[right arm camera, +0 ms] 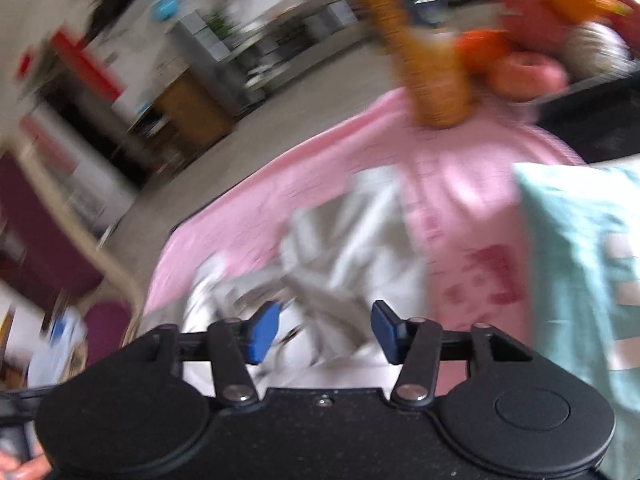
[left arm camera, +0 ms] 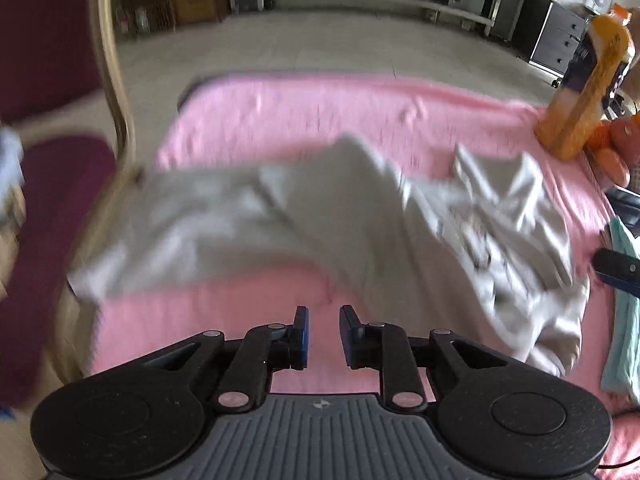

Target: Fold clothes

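Garment (left arm camera: 320,216), grey and crumpled, is spread across the pink-covered worktop (left arm camera: 248,112). Left claw (left arm camera: 324,334) is held narrowly open above its near edge, empty. Right claw (right arm camera: 326,334) is open over the garment, gripping nothing.

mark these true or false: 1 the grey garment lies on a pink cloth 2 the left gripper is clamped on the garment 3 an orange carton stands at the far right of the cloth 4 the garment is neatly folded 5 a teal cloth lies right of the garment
1. True: the grey garment lies on the pink cloth.
2. False: the left gripper is open, with only pink cloth showing between its pads.
3. True: the orange carton stands there.
4. False: it is spread out and rumpled.
5. True: the teal cloth lies to its right.
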